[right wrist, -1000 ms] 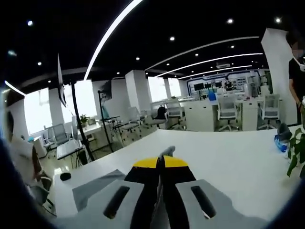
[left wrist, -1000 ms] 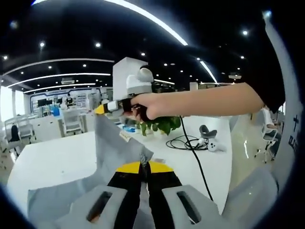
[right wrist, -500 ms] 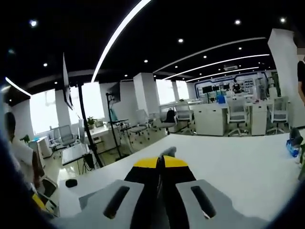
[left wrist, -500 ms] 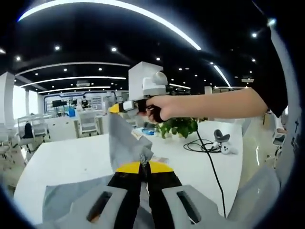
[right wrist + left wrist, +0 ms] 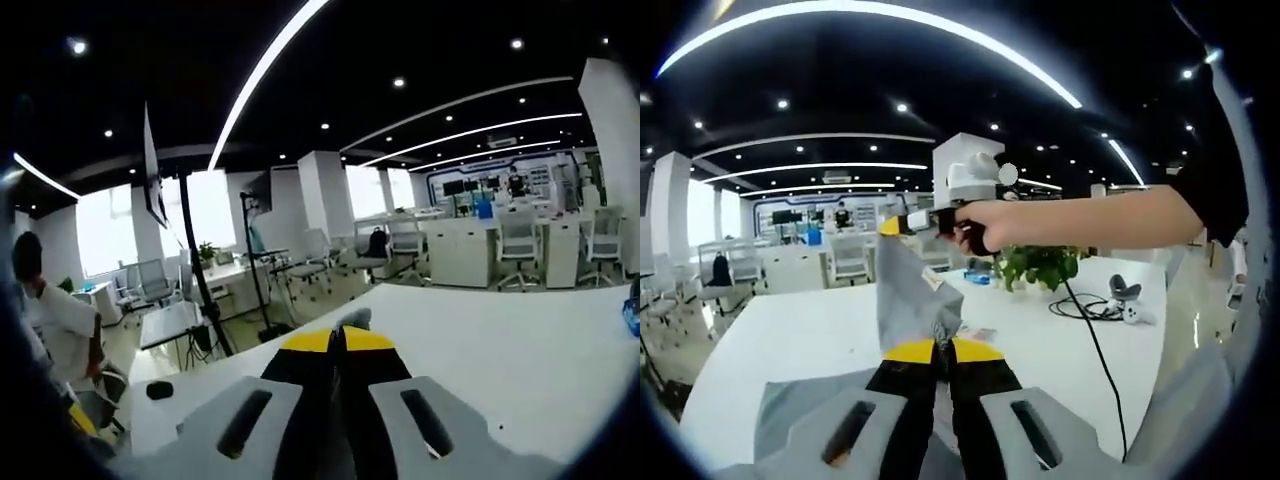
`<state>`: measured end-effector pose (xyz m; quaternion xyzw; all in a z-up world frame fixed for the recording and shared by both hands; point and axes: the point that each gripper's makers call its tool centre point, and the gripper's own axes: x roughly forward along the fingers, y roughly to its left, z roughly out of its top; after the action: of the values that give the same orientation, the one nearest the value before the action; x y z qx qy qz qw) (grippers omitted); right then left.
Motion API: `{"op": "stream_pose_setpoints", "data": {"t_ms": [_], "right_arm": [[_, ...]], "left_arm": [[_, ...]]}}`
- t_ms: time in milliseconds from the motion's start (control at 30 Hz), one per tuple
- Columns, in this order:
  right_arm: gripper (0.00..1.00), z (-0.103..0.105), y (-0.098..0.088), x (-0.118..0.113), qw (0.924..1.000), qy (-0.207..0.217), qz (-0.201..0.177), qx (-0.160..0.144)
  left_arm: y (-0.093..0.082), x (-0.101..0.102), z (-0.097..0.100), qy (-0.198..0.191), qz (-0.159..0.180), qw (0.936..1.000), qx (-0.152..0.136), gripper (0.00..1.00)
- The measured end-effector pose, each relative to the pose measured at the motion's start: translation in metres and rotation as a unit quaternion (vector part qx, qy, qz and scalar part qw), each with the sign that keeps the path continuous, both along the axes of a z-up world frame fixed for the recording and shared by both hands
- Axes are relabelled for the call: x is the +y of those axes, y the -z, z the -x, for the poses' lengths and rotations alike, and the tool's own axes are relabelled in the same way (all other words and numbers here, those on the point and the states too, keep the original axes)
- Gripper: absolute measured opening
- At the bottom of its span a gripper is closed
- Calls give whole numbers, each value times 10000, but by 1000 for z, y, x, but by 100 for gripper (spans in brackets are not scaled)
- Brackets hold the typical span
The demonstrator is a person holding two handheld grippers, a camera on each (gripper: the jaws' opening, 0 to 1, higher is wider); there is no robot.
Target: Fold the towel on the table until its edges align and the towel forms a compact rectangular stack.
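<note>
- Grey terry cloth, the towel (image 5: 908, 300), hangs in the air between my two grippers, lifted off the white table (image 5: 790, 335); its lower part still trails on the tabletop near the bottom of the left gripper view.
- My left gripper (image 5: 942, 350) has its yellow-tipped jaws pressed together on a bunched corner of the towel, which pokes up just past the tips.
- My right gripper (image 5: 902, 224), seen in the left gripper view with my hand (image 5: 985, 226) around its handle, pinches the towel's upper corner; in the right gripper view the jaws (image 5: 338, 340) look closed with a small nub of grey cloth at the tips.
- Risk, as I judge it: either pinch is only on a small bit of corner, so a tug while I stretch the cloth could let one corner slip, and the towel would drop in a heap.
- Risk: the two held corners sit at different heights, so if I lay the cloth down like this the edges may land skewed and not align.
- Risk: the trailing part may drag and crease under the fold, or slide towards the table edge.
- Risk: a black cable (image 5: 1092, 340) and a white controller (image 5: 1128, 300) lie on the table well apart to one side; a wide swing could snag them.
- Writing: a small tag (image 5: 933, 281) is sewn on the towel's edge, too small to read; I can make out no brand or lettering elsewhere.
</note>
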<state>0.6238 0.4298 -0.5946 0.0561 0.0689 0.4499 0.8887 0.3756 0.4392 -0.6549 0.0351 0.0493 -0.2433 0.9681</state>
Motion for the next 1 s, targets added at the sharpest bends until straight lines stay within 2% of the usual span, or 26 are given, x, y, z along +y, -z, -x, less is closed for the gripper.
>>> {"op": "stream_pose_setpoints", "data": {"t_ms": [400,567,800,1000], "right_arm": [[0,3,6,33,9998,-220,2,31],[0,5,14,44,9994,-322,77,124],[0,4,39,59,9988,-386,135,271],[0,3,50,71,9984,-419,139,362]], "left_arm": [[12,35,8,-353,-12,9993,133,4],[21,43,11,-462,57,9987,226,4],[38,53,15,-612,120,9973,393,4],[43,67,14,-779,260,9956,444,4]]}}
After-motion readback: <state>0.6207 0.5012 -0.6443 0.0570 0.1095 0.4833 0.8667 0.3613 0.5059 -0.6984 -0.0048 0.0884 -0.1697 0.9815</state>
